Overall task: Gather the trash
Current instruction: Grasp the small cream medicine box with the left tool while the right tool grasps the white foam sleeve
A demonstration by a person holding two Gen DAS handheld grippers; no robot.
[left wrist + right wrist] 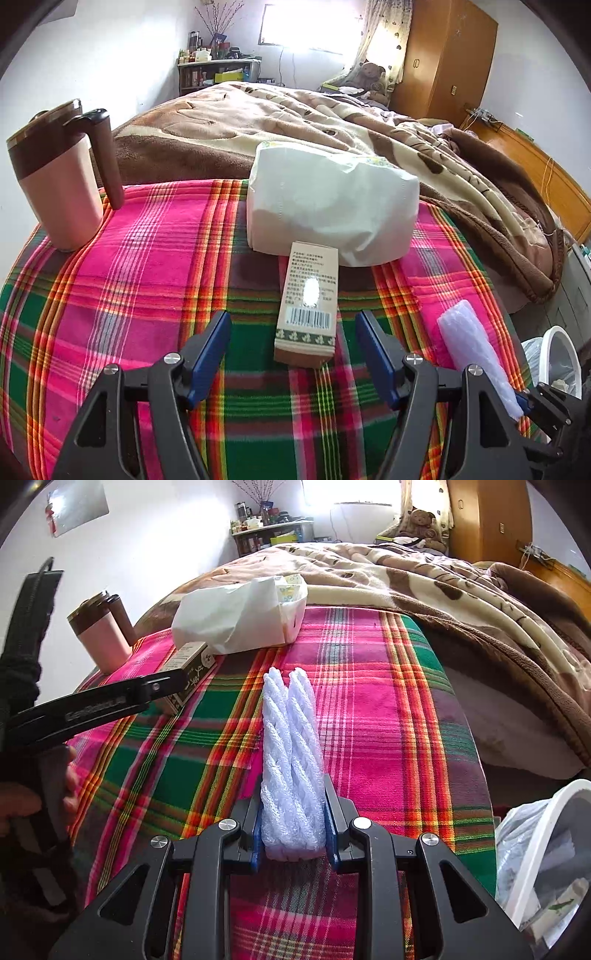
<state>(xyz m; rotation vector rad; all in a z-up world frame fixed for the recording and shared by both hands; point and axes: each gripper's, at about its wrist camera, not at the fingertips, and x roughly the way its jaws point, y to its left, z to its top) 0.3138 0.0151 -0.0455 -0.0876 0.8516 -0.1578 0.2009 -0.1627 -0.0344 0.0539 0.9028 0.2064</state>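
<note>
- Right gripper [293, 834]: fingers [330, 827] clamped on one white foam wrap [291, 760], which juts forward from them over the plaid worktop [388, 720].
- Risk, I'd judge: the squashy foam could slip free on the way to the one white bin [543, 834], just right of those fingers.
- Left gripper [293, 354]: fingers wide, empty, one small carton [308, 302] lying between and just ahead; closing askew might nudge it away.
- Beyond: one tissue pack [328, 206], one pink mug [62, 177].
</note>
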